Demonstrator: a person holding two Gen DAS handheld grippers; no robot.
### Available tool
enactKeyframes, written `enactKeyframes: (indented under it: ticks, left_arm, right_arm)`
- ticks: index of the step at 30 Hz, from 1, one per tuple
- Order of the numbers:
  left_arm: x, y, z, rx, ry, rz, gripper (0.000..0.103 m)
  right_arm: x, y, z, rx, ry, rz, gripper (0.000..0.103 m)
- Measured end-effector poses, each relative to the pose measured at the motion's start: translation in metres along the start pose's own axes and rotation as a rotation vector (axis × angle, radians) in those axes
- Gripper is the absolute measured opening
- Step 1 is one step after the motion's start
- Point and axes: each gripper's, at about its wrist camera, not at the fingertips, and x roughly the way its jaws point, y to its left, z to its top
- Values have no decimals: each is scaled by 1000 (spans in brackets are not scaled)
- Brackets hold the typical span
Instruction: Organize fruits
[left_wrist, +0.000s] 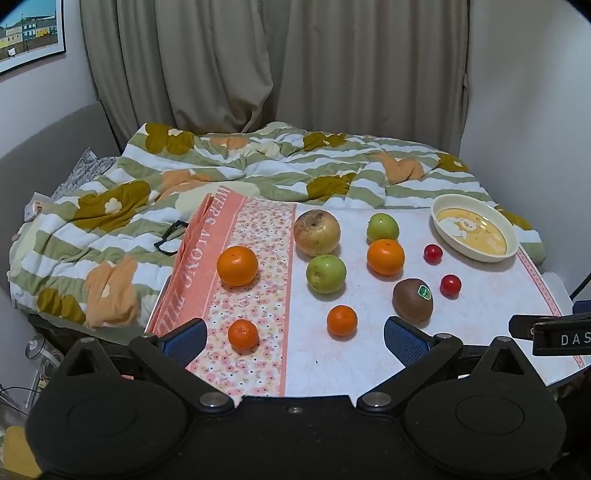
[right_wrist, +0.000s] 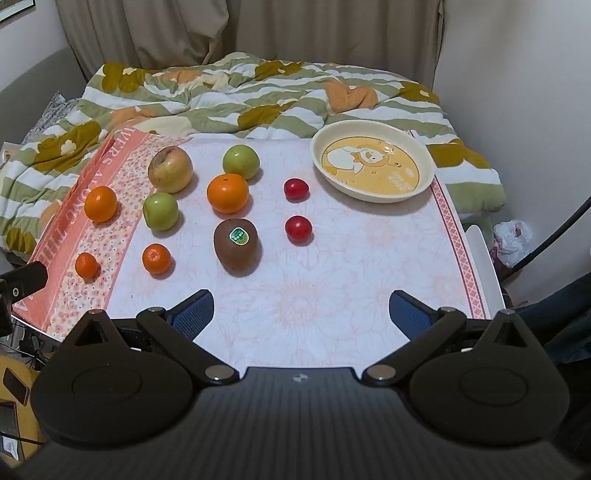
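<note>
Behind, quilt (right_wrist: 229, 96) (rumpled) meets table (right_wrist: 351, 258).

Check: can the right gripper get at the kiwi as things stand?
Probably yes. The right gripper is open and empty, the kiwi lies just ahead with bare cloth between, and the nearest tomato stands apart.

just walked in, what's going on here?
A person holds a gripper in each hand over a table by a bed. Both the left gripper and right gripper have their jaws wide open with nothing between them. The fruit is loose on the cloth: oranges, green apples, a kiwi, two small red fruits. The plate at the far right is empty, so sorting has not started.
</note>
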Motion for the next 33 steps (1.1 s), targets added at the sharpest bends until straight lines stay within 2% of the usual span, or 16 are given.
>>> enactKeyframes:
  ticks: [33]
  left_arm:
    - [3,10,0,-14,-3,0,103]
  right_arm:
    - [0,10,-2,-10,5,4,103]
